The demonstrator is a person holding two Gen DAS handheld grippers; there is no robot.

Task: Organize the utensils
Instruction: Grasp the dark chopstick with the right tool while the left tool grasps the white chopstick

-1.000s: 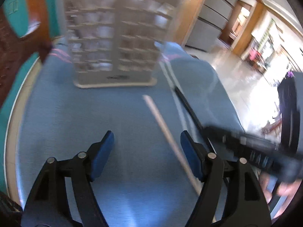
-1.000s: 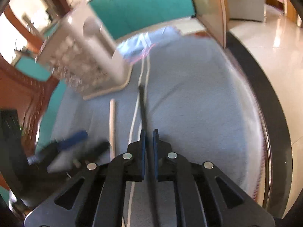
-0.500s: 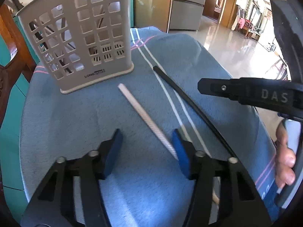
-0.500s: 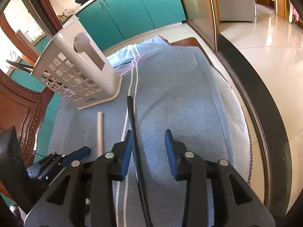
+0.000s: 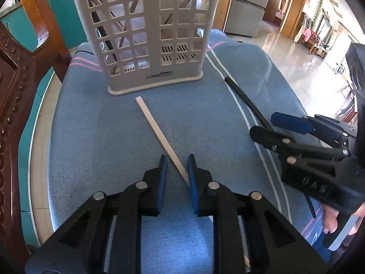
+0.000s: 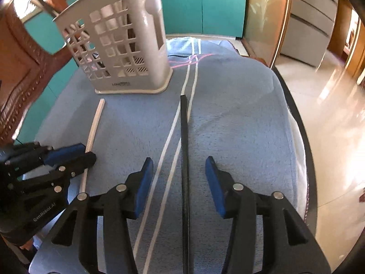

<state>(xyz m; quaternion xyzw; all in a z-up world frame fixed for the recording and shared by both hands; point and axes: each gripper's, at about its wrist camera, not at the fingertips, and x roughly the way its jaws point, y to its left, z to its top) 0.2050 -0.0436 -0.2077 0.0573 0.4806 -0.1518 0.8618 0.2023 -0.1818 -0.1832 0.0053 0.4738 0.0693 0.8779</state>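
Observation:
A white chopstick [image 5: 157,132] lies on the blue towel [image 5: 91,137] in front of a beige slotted utensil holder [image 5: 148,34]. My left gripper [image 5: 177,163] straddles the chopstick's near end, its jaws narrowed but still a little apart. A black chopstick [image 6: 184,137] lies along the towel's white stripes. My right gripper [image 6: 179,167] is open wide with the black chopstick between its fingers. The holder [image 6: 121,41] has a few utensils in it. The white chopstick [image 6: 93,125] and left gripper [image 6: 75,153] also show in the right wrist view.
A carved wooden chair [image 5: 13,91] stands at the left. Teal cabinets [image 6: 205,4] lie behind the holder. The table's dark rim [image 6: 301,137] runs along the right, with shiny floor [image 6: 330,114] beyond.
My left gripper has closed in from wide open to a narrow gap around the white chopstick. My right gripper has let go of the black chopstick and opened wide.

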